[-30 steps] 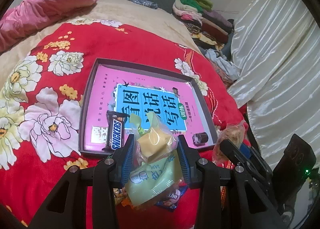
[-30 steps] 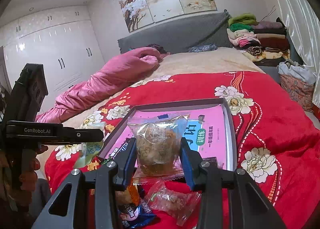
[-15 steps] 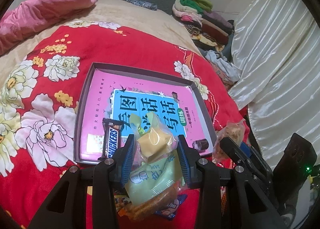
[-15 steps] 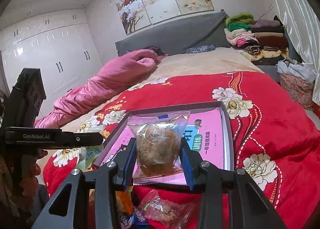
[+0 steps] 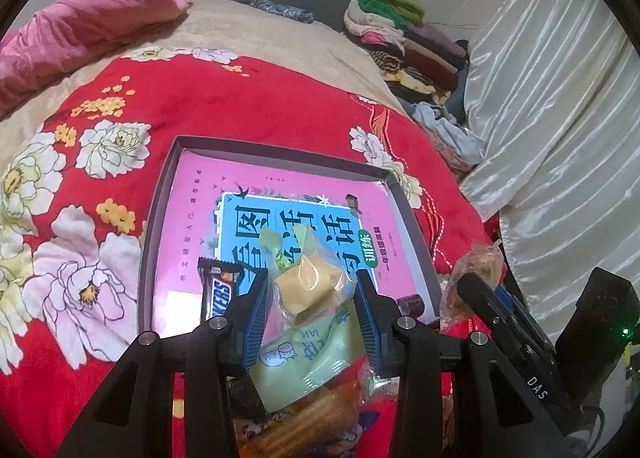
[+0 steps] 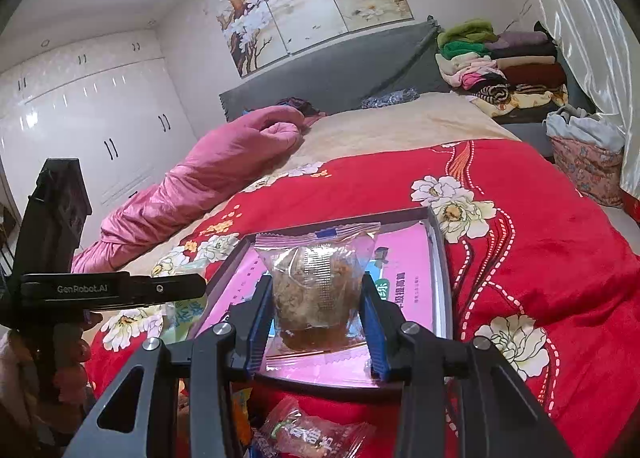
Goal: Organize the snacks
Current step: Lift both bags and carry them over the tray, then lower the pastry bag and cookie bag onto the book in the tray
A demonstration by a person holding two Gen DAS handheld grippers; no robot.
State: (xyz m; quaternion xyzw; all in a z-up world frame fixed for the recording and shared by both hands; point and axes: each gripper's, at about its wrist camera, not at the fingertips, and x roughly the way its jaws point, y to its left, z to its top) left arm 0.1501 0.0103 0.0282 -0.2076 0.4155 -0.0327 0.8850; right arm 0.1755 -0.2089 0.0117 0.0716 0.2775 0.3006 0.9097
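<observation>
Both snacks look mid-carry toward the box (image 5: 158,214) in the middle of the frame, so next up is probably lowering each one over its pink bottom and letting go. The left gripper (image 5: 308,308) is clamped on a yellow cake packet (image 5: 310,286) at the lower centre. The right gripper (image 6: 316,314) squeezes a clear bag of brown pastry (image 6: 316,282), also lower centre.

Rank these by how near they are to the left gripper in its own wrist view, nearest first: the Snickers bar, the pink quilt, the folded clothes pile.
1. Snickers bar: just left of the left gripper, lying in the tray.
2. Pink quilt: far upper left on the bed.
3. Folded clothes pile: far upper right by the curtain.
The last two are too close to call.
</observation>
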